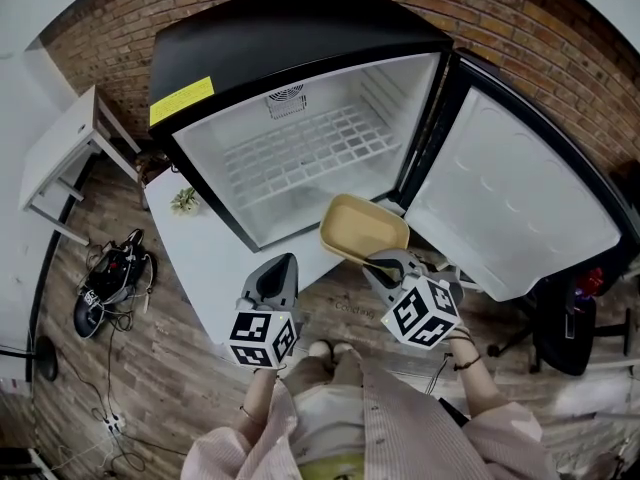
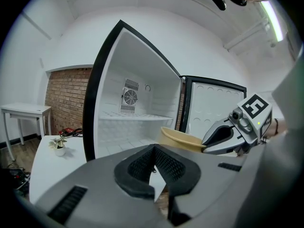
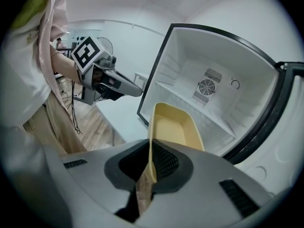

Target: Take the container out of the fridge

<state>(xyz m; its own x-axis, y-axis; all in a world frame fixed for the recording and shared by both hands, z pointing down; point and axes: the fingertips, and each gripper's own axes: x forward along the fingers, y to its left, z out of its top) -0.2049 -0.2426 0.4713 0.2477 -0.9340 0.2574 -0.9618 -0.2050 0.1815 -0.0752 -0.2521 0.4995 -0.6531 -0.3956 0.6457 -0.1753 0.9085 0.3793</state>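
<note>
Both tools are smooth grey wedge-shaped shells: the left gripper (image 1: 284, 261) and the right gripper (image 1: 375, 263) each taper toward 12 o'clock in the head view. Each carries a white cube with black square markers (image 1: 262, 336) at its 6 o'clock end. Black ribbed pads (image 2: 137, 167) line the jaws, with black slotted grilles (image 2: 69, 204) on the shell at their 8 and 3 o'clock. The person wears a pale pink striped shirt (image 1: 440, 433), beige trousers (image 1: 322, 373) and a dark wristband (image 1: 462, 362)
</note>
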